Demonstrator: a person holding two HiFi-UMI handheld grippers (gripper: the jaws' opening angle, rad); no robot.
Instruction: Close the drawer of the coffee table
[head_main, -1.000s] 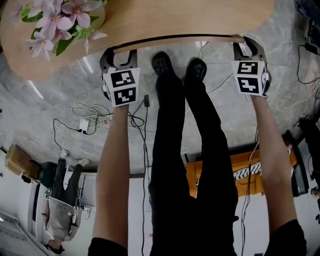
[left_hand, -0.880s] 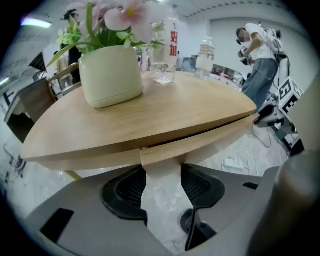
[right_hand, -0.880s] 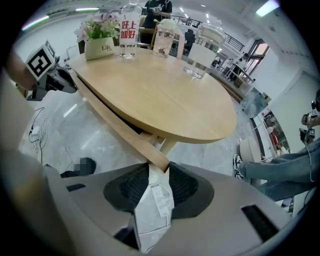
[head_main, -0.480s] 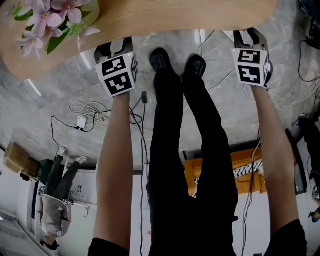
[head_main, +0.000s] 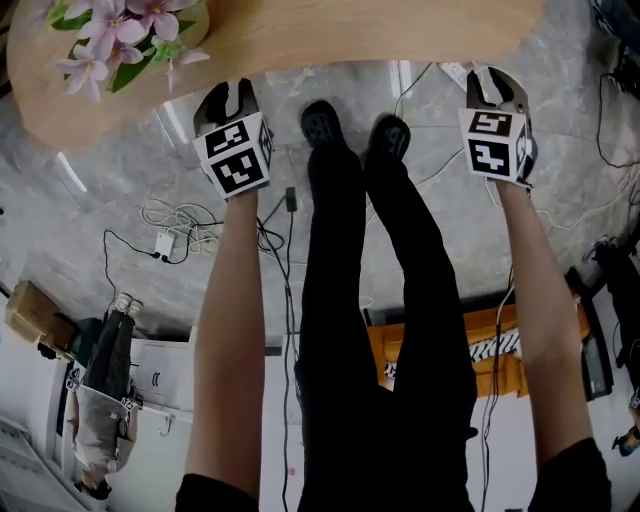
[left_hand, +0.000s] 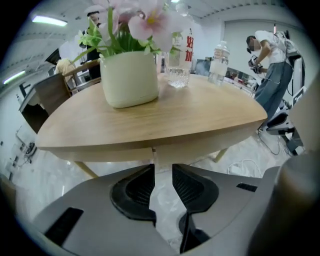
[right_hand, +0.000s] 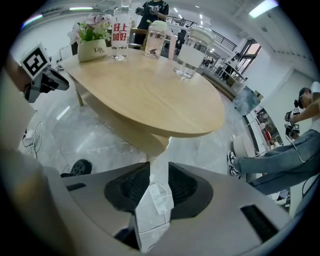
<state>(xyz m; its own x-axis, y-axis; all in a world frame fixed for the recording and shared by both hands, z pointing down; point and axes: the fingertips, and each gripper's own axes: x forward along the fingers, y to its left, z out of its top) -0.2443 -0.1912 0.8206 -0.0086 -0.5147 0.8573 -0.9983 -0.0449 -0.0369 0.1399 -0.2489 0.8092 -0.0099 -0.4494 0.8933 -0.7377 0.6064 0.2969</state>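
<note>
The wooden coffee table (head_main: 330, 30) fills the top of the head view, and no drawer sticks out from under its near edge. In the left gripper view the drawer front (left_hand: 205, 144) lies flush under the top (left_hand: 150, 120), with a thin seam beside it. My left gripper (head_main: 228, 98) hangs just off the table's edge, its jaws (left_hand: 163, 172) closing on nothing. My right gripper (head_main: 492, 78) is also clear of the edge; its jaws (right_hand: 158, 170) are narrowing slightly, only floor showing between them. The table (right_hand: 150, 95) lies ahead of it.
A white pot of pink flowers (head_main: 130, 35) stands on the table's left end, with a glass (left_hand: 178, 75) and bottles (right_hand: 191, 52) further back. My shoes (head_main: 322, 125) stand between the grippers. Cables and a white power strip (head_main: 165, 245) lie on the marble floor. Another person (left_hand: 272, 65) stands at the right.
Both grippers have drawn back from the table's edge. The dark line of the drawer under the edge has vanished. The left gripper has rolled and its jaws have narrowed.
</note>
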